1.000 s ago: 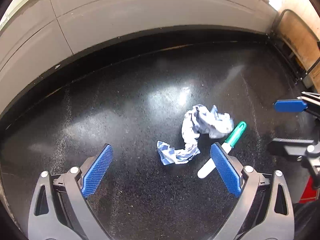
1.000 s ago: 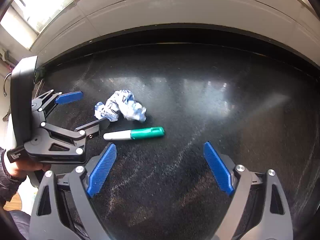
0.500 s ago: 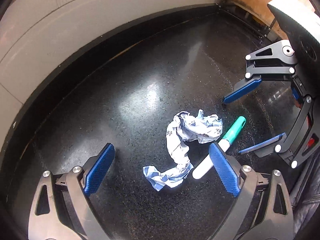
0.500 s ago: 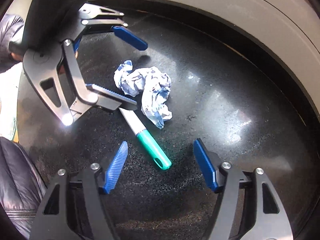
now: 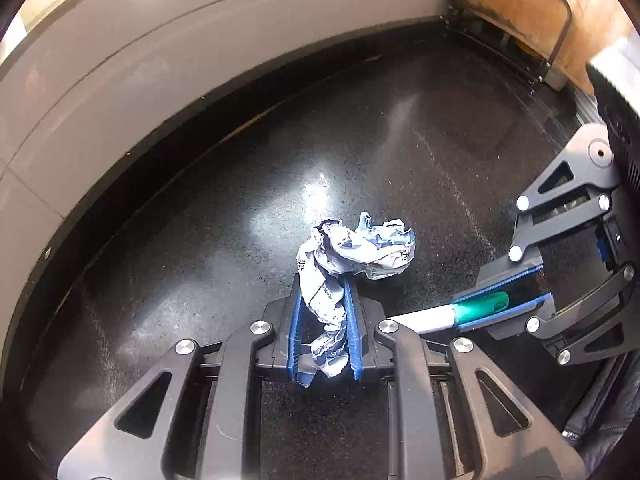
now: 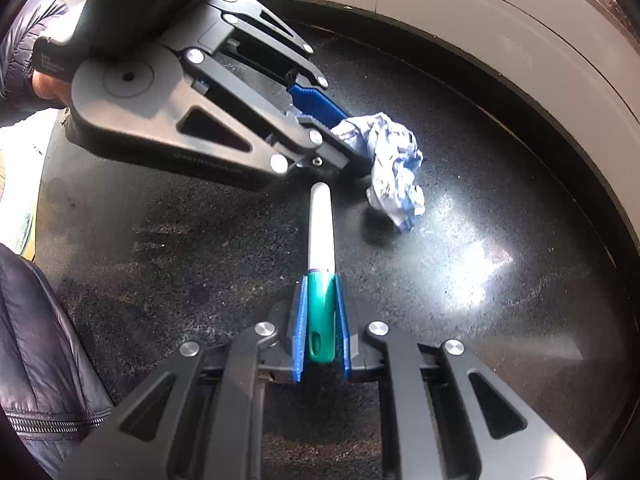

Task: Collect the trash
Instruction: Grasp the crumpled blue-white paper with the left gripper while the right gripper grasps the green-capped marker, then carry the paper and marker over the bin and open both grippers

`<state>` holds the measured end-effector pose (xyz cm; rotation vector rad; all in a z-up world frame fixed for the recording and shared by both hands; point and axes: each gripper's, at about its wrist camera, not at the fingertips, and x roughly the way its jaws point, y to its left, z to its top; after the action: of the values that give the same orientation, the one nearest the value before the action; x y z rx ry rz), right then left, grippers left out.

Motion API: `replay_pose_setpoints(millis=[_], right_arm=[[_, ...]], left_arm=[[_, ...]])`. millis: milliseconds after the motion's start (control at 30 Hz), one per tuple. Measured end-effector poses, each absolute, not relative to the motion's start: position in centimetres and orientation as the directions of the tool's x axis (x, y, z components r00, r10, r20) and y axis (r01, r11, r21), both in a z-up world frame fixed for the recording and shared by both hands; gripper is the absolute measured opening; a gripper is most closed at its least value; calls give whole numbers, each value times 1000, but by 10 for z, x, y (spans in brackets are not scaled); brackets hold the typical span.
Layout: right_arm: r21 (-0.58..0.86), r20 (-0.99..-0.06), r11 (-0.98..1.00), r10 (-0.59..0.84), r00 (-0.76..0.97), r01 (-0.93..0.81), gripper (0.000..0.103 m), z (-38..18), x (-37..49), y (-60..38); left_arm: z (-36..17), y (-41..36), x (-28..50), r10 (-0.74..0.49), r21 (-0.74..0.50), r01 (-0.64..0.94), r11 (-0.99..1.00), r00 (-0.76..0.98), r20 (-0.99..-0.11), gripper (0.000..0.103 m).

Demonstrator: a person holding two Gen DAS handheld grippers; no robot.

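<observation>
Since half a second ago both claws have just been closing, each onto a piece of trash that then lay loose between wide jaws. The left claw (image 5: 323,320) now has its blue pads pressed on the tail of the one crumpled wrapper (image 5: 352,252), whose bunched head sticks out past the fingertips toward 12 o'clock and rests on the black table (image 5: 200,240). The right claw (image 6: 321,320) is clamped on the green cap of the one marker (image 6: 321,232), with the white barrel pointing to 12 o'clock out of the jaws and lying on the table.

In the left wrist view the right claw comes in at 3 o'clock with the marker running from it toward the left claw. In the right wrist view the left claw reaches in from 10 o'clock, the wrapper at its tip, just right of the marker's white end. Count: two claws, one wrapper, one marker. A dark padded sleeve (image 6: 40,360) shows at 8 o'clock.
</observation>
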<state>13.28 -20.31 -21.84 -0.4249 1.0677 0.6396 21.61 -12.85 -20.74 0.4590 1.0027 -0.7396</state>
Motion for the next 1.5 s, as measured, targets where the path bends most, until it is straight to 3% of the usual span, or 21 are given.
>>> replay_pose_setpoints(millis=[500,1067,1200,1500], right_arm=[[-12,-853,818,292,433,-575,14,-165,44,-221],[-30,-822,839,289,491,-543,14,-139,27,-204],[-20,-807,807,336,487,-590,14,-124,28,-176],[28,-796,600,497,345,-799,14,-109,5,-48]], left_arm=[[-145,-91,120,-265,-33,437,899,483,-834,18],[-123,-41,44,-177,0,305,952,552,-815,18],[-109,-8,27,-123,-12,190,982,583,-803,18],[-91,108,-70,122,9,-187,982,599,-792,18]])
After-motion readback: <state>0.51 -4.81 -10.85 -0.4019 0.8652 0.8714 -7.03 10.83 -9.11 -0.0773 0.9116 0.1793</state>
